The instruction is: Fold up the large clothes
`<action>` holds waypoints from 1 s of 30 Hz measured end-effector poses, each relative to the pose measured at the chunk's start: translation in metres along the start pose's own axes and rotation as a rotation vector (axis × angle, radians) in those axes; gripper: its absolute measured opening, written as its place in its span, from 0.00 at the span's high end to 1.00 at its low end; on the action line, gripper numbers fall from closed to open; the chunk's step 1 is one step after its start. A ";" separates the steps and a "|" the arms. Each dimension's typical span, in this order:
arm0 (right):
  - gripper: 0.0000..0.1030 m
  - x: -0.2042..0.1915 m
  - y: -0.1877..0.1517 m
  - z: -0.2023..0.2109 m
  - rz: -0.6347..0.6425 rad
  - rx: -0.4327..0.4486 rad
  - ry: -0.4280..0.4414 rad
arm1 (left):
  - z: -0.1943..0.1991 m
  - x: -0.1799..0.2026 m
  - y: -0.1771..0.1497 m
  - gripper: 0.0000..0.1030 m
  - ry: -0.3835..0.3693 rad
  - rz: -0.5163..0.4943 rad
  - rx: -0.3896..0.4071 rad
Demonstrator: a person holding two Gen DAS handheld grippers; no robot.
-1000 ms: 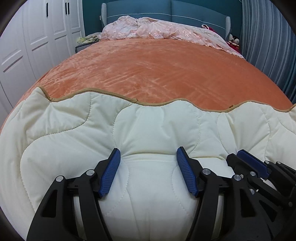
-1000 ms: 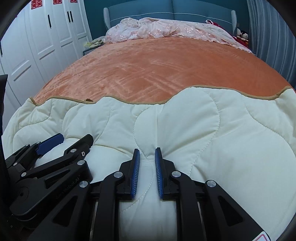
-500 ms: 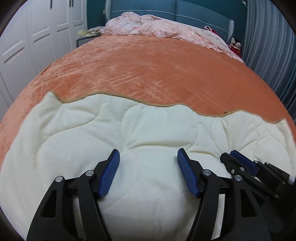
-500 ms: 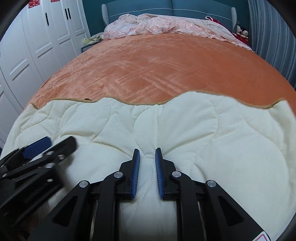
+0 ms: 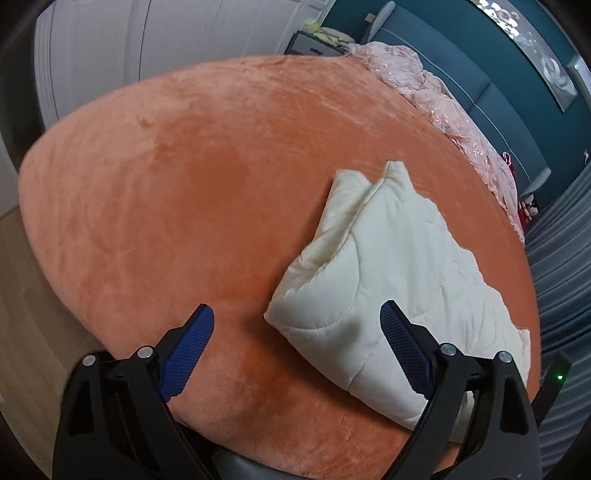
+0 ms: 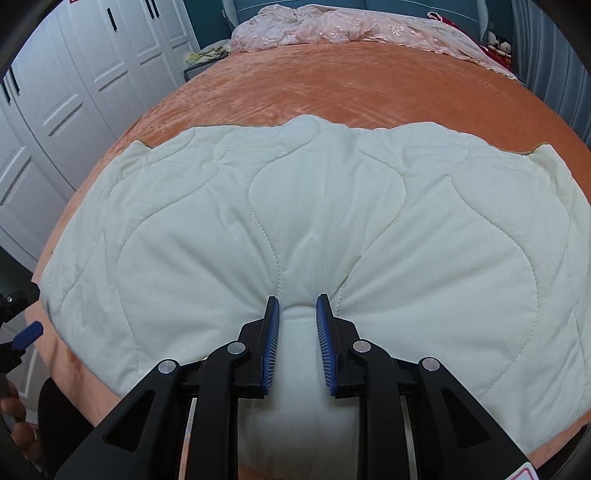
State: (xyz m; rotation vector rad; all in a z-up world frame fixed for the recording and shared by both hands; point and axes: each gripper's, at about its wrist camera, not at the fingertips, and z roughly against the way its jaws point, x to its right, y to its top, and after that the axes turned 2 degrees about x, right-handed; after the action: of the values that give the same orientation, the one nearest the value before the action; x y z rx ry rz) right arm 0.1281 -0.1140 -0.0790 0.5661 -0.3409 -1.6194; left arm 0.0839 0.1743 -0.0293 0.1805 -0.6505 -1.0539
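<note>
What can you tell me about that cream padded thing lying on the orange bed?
The cream quilted piece is soft, puffy fabric stitched in wavy lines, folded over into layers and lying near the foot of the orange bed cover. The right hand-held gripper has a bunched ridge of it between its opening jaws. The left hand-held gripper is open and holds nothing.

The folded quilt (image 6: pixel 295 206) lies on the bed (image 6: pixel 351 88) near its foot — a heap of bedding (image 6: pixel 332 26) behind it, wardrobes (image 6: pixel 74 74) left.
</note>
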 end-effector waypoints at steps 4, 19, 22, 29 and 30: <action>0.79 0.000 -0.001 -0.006 0.011 -0.004 -0.004 | -0.029 0.000 -0.012 0.13 -0.082 0.069 -0.097; 0.86 0.012 -0.015 0.046 -0.073 -0.127 0.120 | 0.035 0.076 0.001 0.83 -0.195 -0.145 0.024; 0.87 0.013 -0.028 0.031 -0.079 -0.152 0.113 | 0.057 0.118 -0.006 0.83 -0.232 -0.249 0.054; 0.88 0.036 -0.020 0.041 -0.180 -0.137 0.234 | 0.088 0.221 -0.054 0.84 -0.353 -0.527 0.064; 0.88 0.047 -0.020 0.053 -0.201 -0.118 0.252 | 0.087 0.235 -0.061 0.84 -0.367 -0.558 0.053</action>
State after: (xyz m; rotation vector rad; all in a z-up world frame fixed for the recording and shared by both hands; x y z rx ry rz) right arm 0.0799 -0.1638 -0.0528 0.7227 -0.0007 -1.7239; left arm 0.0652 -0.0421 0.1101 0.2240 -0.9922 -1.6293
